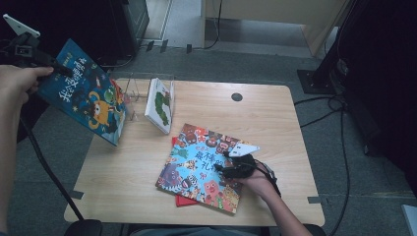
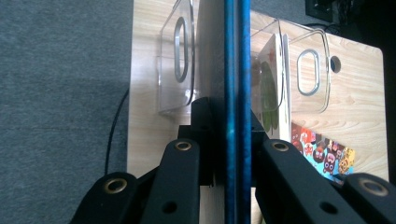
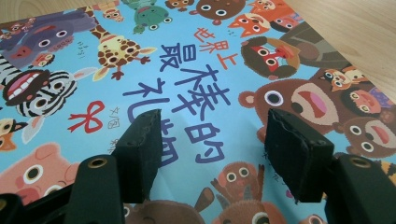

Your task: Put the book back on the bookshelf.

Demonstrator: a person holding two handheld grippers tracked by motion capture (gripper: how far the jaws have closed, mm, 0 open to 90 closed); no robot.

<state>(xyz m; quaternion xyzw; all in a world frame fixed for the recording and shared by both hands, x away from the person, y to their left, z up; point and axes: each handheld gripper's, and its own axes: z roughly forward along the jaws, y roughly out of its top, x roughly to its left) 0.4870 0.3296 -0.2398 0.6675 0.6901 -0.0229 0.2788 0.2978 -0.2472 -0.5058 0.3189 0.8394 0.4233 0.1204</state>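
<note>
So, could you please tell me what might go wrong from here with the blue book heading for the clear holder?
1. The left gripper pinches the blue book near one edge, off the table; it may sag or slip.
2. The clear holder already holds a white book, leaning; the blue one could knock it over.
3. The right gripper hangs open over the animal book, which could slide off the red book.
</note>
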